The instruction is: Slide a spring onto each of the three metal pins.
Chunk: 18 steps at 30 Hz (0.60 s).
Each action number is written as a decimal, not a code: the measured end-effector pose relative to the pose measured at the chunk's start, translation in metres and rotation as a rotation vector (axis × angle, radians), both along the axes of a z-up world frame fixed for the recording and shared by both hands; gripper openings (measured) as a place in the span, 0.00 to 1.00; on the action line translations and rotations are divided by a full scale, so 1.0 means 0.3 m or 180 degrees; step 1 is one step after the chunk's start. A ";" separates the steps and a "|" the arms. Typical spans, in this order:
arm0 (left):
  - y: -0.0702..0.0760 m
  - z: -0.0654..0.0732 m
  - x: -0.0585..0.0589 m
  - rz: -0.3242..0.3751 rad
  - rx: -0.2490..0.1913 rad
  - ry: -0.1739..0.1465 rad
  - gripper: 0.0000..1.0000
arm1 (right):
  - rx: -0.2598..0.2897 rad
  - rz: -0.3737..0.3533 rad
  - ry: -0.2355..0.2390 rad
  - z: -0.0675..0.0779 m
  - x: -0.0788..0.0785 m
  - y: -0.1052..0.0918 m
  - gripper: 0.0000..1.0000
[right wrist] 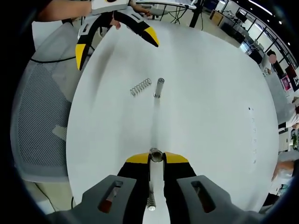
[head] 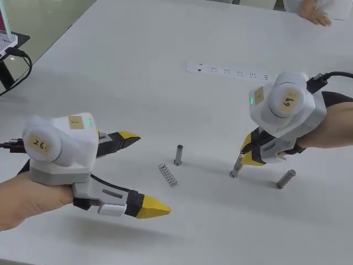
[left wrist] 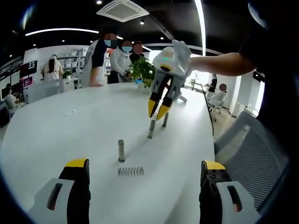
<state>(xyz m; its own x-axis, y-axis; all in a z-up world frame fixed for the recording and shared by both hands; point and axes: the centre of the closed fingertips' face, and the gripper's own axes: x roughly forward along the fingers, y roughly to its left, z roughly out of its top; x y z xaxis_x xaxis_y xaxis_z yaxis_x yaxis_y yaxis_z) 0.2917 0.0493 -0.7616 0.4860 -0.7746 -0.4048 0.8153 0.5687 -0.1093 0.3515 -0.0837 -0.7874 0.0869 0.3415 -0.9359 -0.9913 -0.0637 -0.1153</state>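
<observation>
Further back on the white worktop we see a flat power strip. A dark cable runs past the left edge, and another person's hand rests at the far corner. A grey mesh chair stands beside the worktop, and people are gathered by a leafy plant beyond it. From the head view, the body of the right tongs hides the upper end of the tilted pin.

The worktop is smooth and matt. The bare pin is a short, dull-grey metal cylinder standing upright near the middle. Just beside it, not touching, the loose spring lies on its side, a thin steel coil. To the right, the tilted pin carries a coil around its shaft. The third pin, well apart from the bare one, is wrapped in a coil too. Both tongs have white housings, black jaws and yellow tips.

The left tongs are released, with the jaws spread wide. A hand holds them low over the worktop, pointing toward the bare pin and the loose spring. The right tongs angle downward from the person's other hand and are clenched on the top of the tilted pin. Its round end shows between the yellow tips in the right gripper view.
</observation>
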 end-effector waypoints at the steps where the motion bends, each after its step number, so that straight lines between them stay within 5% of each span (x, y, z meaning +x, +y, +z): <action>1: 0.000 -0.001 0.000 0.0001 0.0000 0.0003 0.96 | -0.0005 -0.0001 0.0009 -0.004 0.000 -0.001 0.07; 18: -0.001 -0.013 -0.004 -0.0025 0.0027 0.0031 0.95 | -0.0065 -0.0034 0.0107 -0.079 0.001 -0.011 0.07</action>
